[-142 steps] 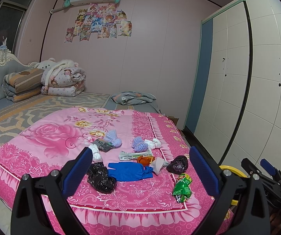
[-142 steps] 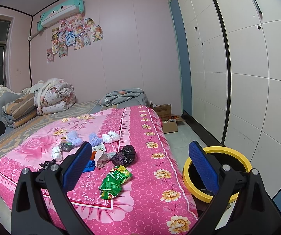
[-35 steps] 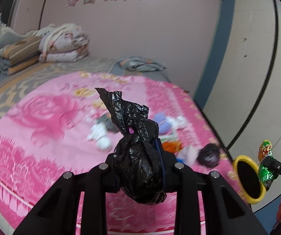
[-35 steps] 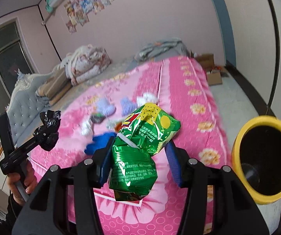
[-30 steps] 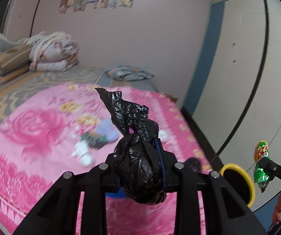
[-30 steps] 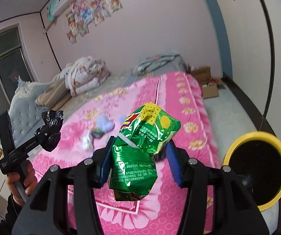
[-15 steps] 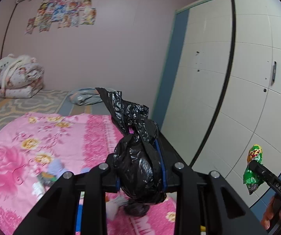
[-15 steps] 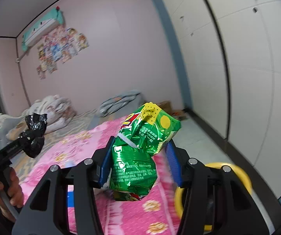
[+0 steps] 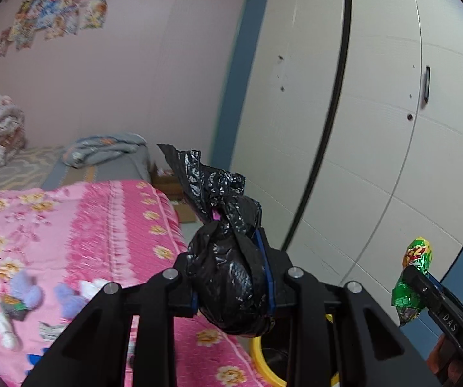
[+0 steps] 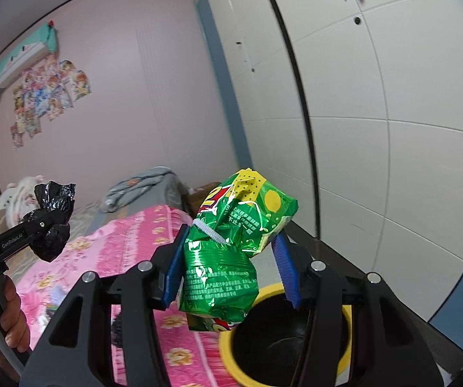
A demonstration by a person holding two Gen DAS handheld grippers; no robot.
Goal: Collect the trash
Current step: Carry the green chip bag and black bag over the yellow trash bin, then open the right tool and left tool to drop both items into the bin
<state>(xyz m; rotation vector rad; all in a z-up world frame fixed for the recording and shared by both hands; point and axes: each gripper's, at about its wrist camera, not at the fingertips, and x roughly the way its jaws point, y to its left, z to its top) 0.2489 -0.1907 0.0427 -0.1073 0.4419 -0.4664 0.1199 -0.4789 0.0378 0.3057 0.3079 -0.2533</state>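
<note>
My left gripper (image 9: 233, 277) is shut on a knotted black plastic bag (image 9: 228, 271) and holds it in the air beside the bed; the bag also shows in the right wrist view (image 10: 52, 225). My right gripper (image 10: 231, 267) is shut on a crumpled green snack bag (image 10: 231, 258), just above and left of a yellow-rimmed trash bin (image 10: 279, 342). In the left wrist view the snack bag (image 9: 413, 277) is at the far right and the bin (image 9: 263, 358) shows low, behind my fingers.
A bed with a pink floral cover (image 9: 70, 242) carries several small items of trash and socks (image 9: 25, 296). White wardrobe doors (image 9: 376, 129) stand to the right. Cardboard boxes (image 9: 173, 190) sit on the floor past the bed.
Both grippers have swung right, away from the bed toward the wardrobe and bin, each still holding its item. The bin now sits closer under the right gripper.
</note>
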